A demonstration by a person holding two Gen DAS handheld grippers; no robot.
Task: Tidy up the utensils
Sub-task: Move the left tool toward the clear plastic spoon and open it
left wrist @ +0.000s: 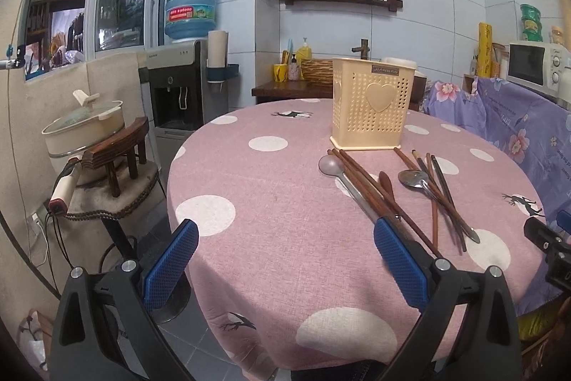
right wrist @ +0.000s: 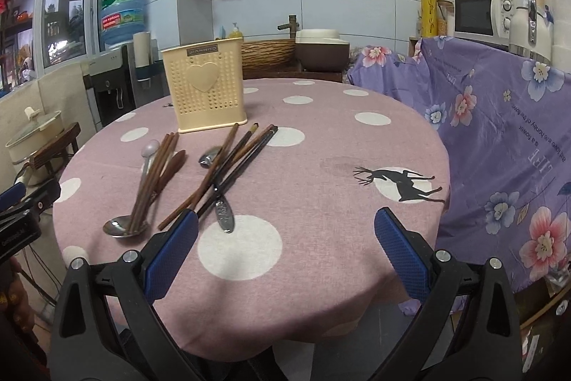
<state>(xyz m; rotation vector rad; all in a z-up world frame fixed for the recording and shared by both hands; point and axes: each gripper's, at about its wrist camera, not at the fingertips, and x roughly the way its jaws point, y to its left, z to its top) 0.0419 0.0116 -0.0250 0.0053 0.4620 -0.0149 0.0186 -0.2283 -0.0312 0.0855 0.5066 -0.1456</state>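
A cream perforated utensil holder (left wrist: 372, 108) (right wrist: 205, 85) with a heart on its front stands upright on the pink dotted tablecloth (left wrist: 278, 202) (right wrist: 321, 138). In front of it lie two loose piles: brown chopsticks (left wrist: 371, 184) (right wrist: 153, 174) over a long metal spoon (left wrist: 332, 165) (right wrist: 125, 226), and more chopsticks (right wrist: 235, 163) crossing a second metal spoon (left wrist: 414, 179) (right wrist: 210, 155). My left gripper (left wrist: 285, 238) hovers open, low over the table's near edge, left of the piles. My right gripper (right wrist: 285, 231) is open too, just right of the piles, nothing between its fingers.
A purple floral cloth (right wrist: 499, 116) drapes furniture at the right, with a microwave (right wrist: 481, 15) behind. A water dispenser (left wrist: 182, 84), a pot (left wrist: 85, 127) and a small wooden stool (left wrist: 119, 149) stand left of the table. A wooden counter (left wrist: 292, 88) sits behind.
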